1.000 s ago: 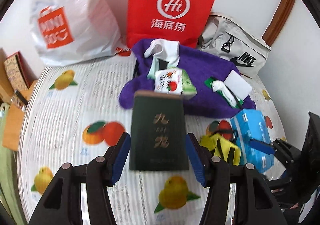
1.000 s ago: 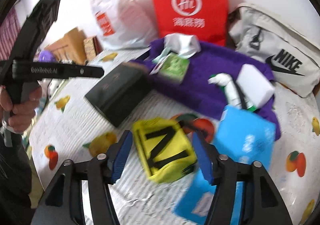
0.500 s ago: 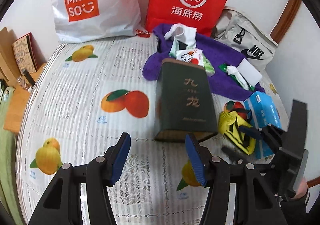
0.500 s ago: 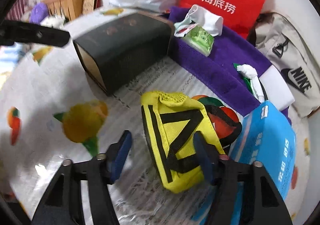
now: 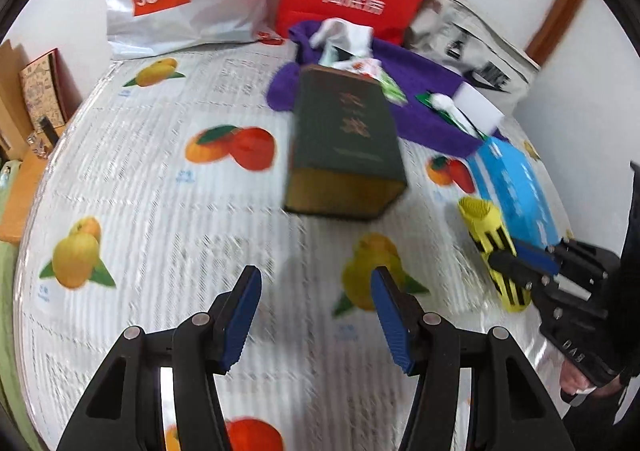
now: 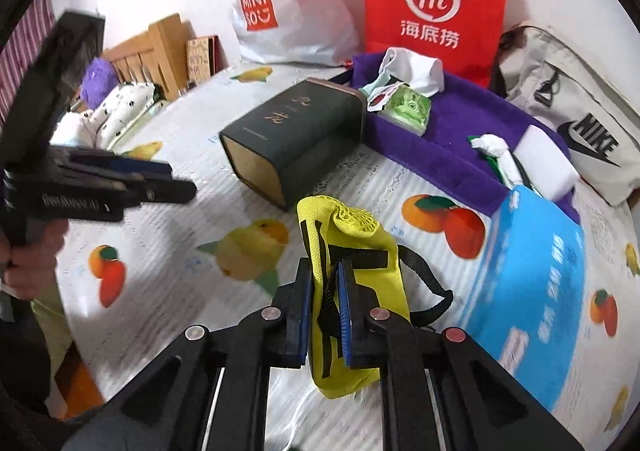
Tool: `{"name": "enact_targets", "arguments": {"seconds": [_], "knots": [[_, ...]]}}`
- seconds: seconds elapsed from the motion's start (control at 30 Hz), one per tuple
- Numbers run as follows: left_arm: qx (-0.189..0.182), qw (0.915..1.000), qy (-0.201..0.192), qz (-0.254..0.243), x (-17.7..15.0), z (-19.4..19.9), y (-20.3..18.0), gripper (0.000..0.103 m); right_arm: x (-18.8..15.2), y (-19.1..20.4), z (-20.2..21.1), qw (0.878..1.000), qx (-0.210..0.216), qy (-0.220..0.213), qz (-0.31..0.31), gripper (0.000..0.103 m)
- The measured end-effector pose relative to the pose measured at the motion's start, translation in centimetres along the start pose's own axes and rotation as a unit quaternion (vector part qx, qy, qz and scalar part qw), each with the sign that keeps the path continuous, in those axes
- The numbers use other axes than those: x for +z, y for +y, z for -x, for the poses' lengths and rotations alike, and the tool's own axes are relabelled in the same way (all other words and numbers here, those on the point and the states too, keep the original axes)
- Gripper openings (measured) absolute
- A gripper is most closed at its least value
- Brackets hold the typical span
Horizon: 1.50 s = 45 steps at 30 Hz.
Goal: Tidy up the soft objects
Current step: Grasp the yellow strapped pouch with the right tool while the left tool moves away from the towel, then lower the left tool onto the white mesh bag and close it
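right wrist view: right gripper fingers have just closed, pinching yellow pouch fabric; thin fold could slip. left gripper half-open, empty.

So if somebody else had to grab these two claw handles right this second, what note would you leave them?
Right gripper: jaws have just closed, now pinching the yellow mesh pouch on the fruit-print table cover.
Left gripper: open, empty, hovering over the cover in front of the dark green box.
Blue tissue pack lies just right of the pouch. White socks, small green packet and white sponge sit on the purple towel.
Done: pouch gripped only.
Left: move the pouch where it belongs, then sort the other soft things.
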<state>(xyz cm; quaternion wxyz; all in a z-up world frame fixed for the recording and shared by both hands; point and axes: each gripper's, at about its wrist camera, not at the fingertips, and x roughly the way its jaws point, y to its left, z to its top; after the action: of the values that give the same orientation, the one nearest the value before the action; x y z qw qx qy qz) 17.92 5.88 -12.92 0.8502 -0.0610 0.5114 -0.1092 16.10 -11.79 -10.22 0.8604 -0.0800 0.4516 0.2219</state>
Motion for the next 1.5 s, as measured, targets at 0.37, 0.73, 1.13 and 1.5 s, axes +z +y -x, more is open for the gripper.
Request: {"name": "enact_targets", "arguments": {"seconds": [0.37, 0.73, 1.13, 1.5], "knots": [[-0.061, 0.997, 0.046, 0.001, -6.0, -1.1, -3.5, 0.063, -2.8, 0.5, 6.3, 0.998, -0.015, -0.057, -0.025, 0.012], [-0.07, 0.9966, 0.042, 0.008, -7.0, -2.1, -6.6, 0.09, -7.2, -2.8, 10.4, 0.994, -0.061, -0.069, -0.063, 0.012], [-0.012, 0.9979, 0.06, -0.021, -6.5, -3.9, -10.6, 0.103, -10.0, -6.0, 10.2, 0.99, -0.075, -0.055, -0.105, 0.012], [0.086, 0.9932, 0.051, -0.06, -6.6, -5.8, -13.8, 0.103, -10.6, -6.8, 9.6, 0.99, -0.067, -0.05, -0.115, 0.012]]}}
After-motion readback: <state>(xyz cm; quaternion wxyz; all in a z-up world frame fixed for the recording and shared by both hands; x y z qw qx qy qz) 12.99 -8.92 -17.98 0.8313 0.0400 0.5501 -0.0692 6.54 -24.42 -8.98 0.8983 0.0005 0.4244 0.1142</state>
